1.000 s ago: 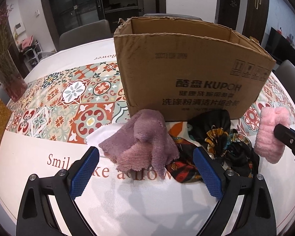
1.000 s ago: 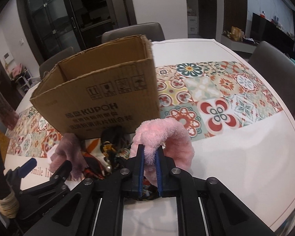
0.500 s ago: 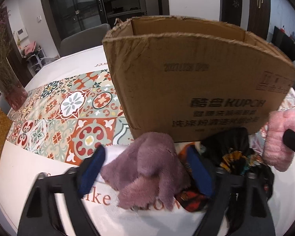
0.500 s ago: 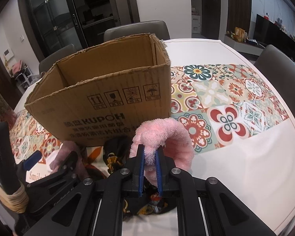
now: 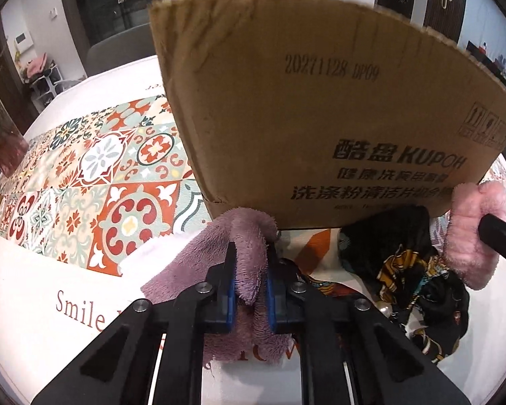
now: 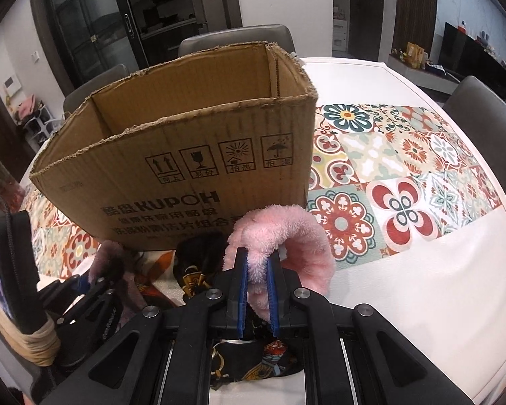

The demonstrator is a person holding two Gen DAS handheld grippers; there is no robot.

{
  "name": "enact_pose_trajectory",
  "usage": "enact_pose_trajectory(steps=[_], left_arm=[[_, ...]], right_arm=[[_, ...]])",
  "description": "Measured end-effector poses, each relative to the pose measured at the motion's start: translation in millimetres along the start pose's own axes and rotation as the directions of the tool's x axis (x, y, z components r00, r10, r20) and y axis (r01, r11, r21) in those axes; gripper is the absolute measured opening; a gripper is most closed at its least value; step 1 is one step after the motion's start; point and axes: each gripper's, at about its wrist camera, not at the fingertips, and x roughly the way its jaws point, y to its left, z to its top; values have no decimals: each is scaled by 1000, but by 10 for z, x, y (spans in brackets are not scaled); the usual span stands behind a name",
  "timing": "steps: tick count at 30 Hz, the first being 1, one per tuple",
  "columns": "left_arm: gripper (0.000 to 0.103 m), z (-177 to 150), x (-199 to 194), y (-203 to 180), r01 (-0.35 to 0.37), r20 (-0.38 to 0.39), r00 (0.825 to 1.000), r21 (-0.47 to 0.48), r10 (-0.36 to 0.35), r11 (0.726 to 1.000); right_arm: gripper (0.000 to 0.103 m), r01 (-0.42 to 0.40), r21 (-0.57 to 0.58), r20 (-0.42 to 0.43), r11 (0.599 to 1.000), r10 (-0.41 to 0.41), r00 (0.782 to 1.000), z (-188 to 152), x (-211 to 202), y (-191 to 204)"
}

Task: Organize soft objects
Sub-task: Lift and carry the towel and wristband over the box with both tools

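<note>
An open brown cardboard box (image 5: 320, 108) stands on the table, also in the right wrist view (image 6: 185, 155). My left gripper (image 5: 250, 256) is shut on a fuzzy purple cloth (image 5: 246, 246) lying just in front of the box. My right gripper (image 6: 257, 263) is shut on a fluffy pink cloth (image 6: 286, 236) and holds it up in front of the box's near wall; this cloth also shows in the left wrist view (image 5: 472, 233). A black patterned scarf (image 5: 411, 266) lies between the two cloths.
The round white table (image 6: 404, 287) carries a colourful tiled runner (image 6: 404, 168). Grey chairs (image 6: 236, 38) stand around it. A vase of dried stems (image 5: 0, 125) stands at the far left. The left gripper's body (image 6: 50, 303) sits at the lower left of the right wrist view.
My left gripper moved forward and closed on the purple cloth; it was open a second ago. My right gripper rose with the pink cloth, closer to the box.
</note>
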Motion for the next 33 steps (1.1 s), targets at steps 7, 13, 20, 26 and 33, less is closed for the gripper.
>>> enact_pose_trajectory(steps=[7, 13, 20, 26, 33], left_arm=[[14, 15, -243, 50, 7, 32, 999, -7, -7, 1000], [14, 1, -512, 127, 6, 69, 998, -16, -5, 1000], [14, -59, -840, 215, 10, 108, 994, -30, -7, 1000], [14, -77, -1127, 222, 5, 145, 989, -26, -1, 1000], [14, -48, -1341, 196, 7, 184, 983, -26, -2, 1000]], right_arm=[[12, -11, 4, 28, 1000, 10, 1000, -7, -152, -7], [12, -29, -1, 63, 1000, 29, 998, -33, -347, 14], [12, -51, -16, 100, 999, 52, 994, -54, -548, 66], [12, -59, -25, 130, 998, 62, 990, -60, -705, 93], [12, -73, -32, 153, 997, 77, 985, -59, -865, 85]])
